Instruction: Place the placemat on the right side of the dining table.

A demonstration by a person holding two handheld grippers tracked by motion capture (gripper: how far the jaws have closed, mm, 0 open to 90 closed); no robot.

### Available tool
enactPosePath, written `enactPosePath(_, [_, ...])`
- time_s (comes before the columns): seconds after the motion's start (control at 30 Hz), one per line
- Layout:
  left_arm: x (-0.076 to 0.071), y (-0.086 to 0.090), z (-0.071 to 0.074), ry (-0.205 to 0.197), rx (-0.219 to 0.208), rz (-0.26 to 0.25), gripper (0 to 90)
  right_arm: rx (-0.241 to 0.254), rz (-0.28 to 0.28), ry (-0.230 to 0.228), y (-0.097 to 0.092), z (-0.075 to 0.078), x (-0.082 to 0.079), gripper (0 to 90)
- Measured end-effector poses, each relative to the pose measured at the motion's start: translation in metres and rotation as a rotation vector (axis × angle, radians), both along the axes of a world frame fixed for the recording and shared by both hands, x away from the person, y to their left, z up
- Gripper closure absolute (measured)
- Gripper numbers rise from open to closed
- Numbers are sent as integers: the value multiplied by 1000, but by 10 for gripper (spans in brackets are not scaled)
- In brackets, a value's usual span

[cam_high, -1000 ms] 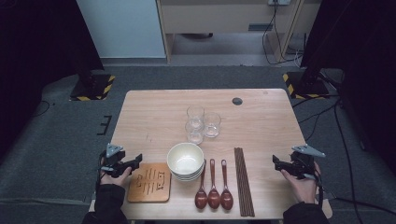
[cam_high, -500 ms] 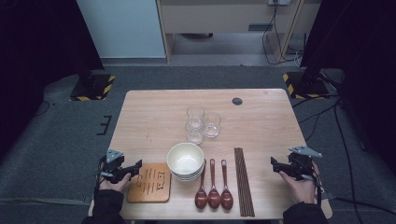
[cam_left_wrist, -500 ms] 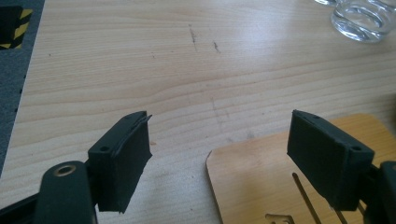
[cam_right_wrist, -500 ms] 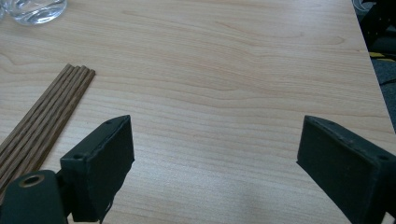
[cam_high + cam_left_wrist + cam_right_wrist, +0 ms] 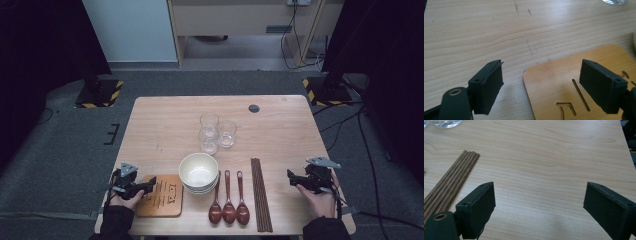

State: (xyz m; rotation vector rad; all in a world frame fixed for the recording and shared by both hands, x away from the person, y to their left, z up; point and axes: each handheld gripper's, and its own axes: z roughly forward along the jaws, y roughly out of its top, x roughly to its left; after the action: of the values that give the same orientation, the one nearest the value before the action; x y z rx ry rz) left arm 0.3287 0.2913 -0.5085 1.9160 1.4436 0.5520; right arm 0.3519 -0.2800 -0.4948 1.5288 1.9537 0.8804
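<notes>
The left gripper (image 5: 150,183) sits at the near left of the table (image 5: 165,120), its tips over the left edge of the wooden board (image 5: 162,196). Its jaws have just been opening and now stand spread, one over bare tabletop and the other over the board (image 5: 554,82), with the board's far corner showing between them and nothing gripped. The right gripper (image 5: 291,177) rests in the person's hand at the near right, jaws spread wide over bare wood, just to the right of the bundle of chopsticks (image 5: 261,192). A stack of white bowls (image 5: 199,172) stands just right of the board, three dark spoons (image 5: 229,200) lie beside it, and three glasses (image 5: 216,131) stand farther back at the middle.
</notes>
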Motion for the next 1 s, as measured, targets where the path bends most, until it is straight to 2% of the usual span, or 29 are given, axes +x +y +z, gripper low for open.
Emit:
enactPosePath(0.37, [1,-10,-8,42,21,-34,167,-5,15,11,3,0,0,106])
enactPosePath(0.63, [2,-13,-12,68,12,-41,134,-7,18,20,3,-1,0,104])
enactPosePath(0.8, [1,-12,-13,74,3,-42,147,-8,22,26,4,-1,1,104])
enactPosePath(0.83, [0,-11,-13,79,-11,-40,158,-11,25,28,5,-2,1,104])
enactPosePath(1.0, [-2,-8,-12,85,-12,-36,165,-14,28,31,4,-2,1,104])
